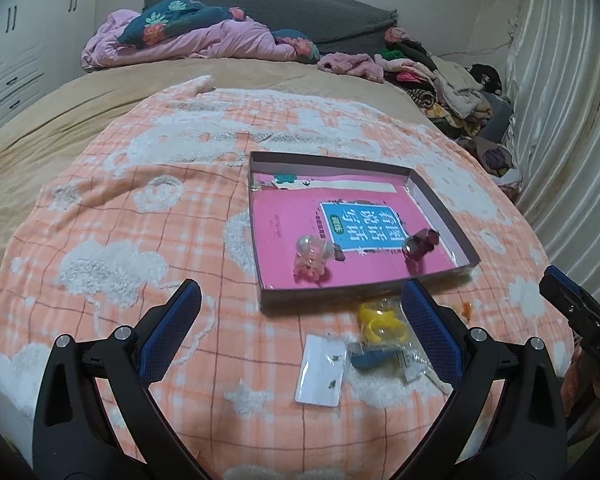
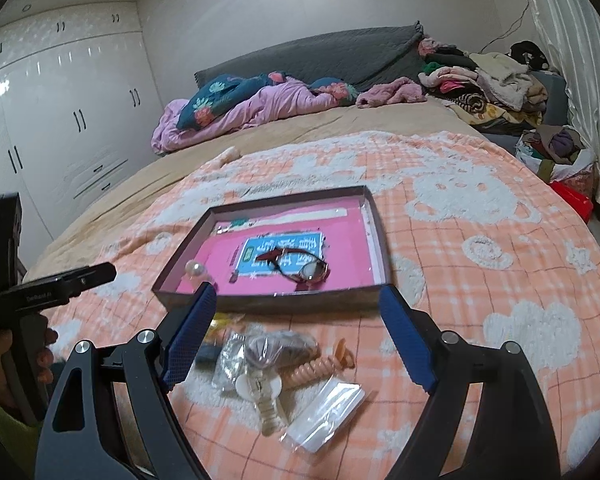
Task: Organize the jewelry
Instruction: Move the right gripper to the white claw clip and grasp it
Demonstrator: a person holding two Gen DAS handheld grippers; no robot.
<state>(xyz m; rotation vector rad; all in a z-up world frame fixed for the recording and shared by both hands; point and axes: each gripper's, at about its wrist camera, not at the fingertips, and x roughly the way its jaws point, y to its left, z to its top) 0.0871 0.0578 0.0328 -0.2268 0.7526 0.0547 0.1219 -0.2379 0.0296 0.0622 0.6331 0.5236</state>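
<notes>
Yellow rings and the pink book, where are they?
yellow rings (image 1: 374, 322), left wrist view, on a ring's band.
pink book (image 1: 284, 220), left wrist view, on its bare pink cover inside the box.

Fuzzy orange checked cloth blanket (image 1: 148, 216) with tufted white patches; glossy pink paper book cover (image 1: 300, 216) inside the matt cardboard tray (image 1: 444, 200); clear shiny plastic bag (image 2: 328, 412).

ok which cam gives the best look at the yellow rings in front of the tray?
Left wrist view: the yellow rings lie on the blanket just before the tray, mostly clear between the open left gripper fingers. In the right wrist view only a yellow sliver shows beside the right gripper's finger.
</notes>
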